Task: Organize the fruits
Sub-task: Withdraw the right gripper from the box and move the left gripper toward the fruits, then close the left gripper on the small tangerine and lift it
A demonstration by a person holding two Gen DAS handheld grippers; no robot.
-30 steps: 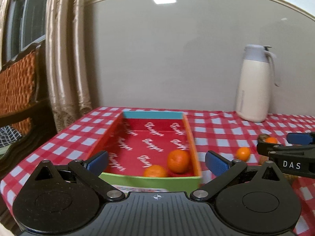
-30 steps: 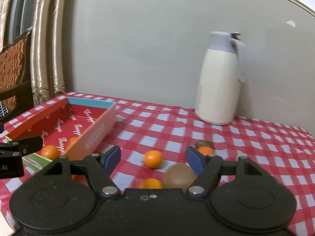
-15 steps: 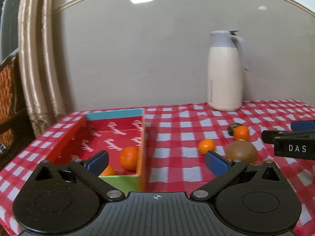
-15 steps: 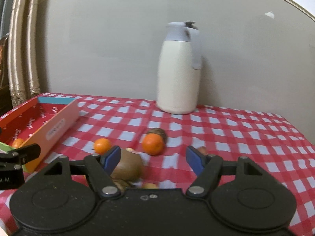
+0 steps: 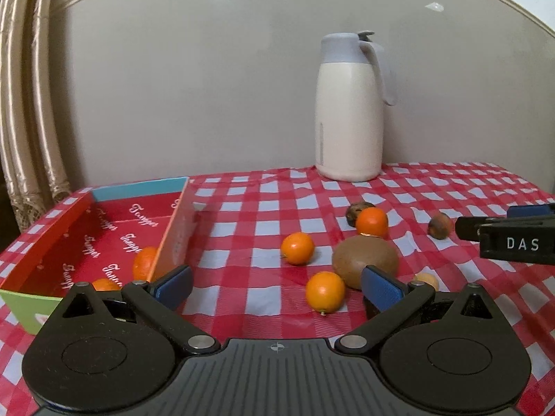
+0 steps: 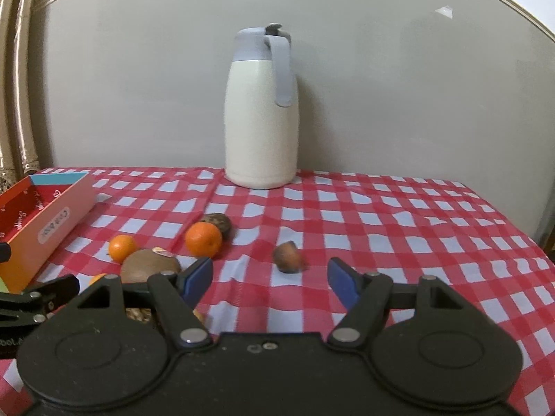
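3 oranges [image 5: 297, 253] are left loose on the counter [image 5: 451, 190] right of the box [image 5: 48, 242], and could be nudged rolling by either open, empty gripper: left gripper [image 5: 275, 287], right gripper [image 6: 269, 279].

Left gripper [image 5: 275, 286]: jaws spread wide, nothing between the blue pads [image 5: 380, 291], pointing forward and slightly downward. Right gripper [image 6: 270, 279]: jaws likewise apart and empty, blue pads [image 6: 197, 279] clear of contact, same shallow downward pitch. The two sit side by side; each one's black finger shows at the edge of the other's view.
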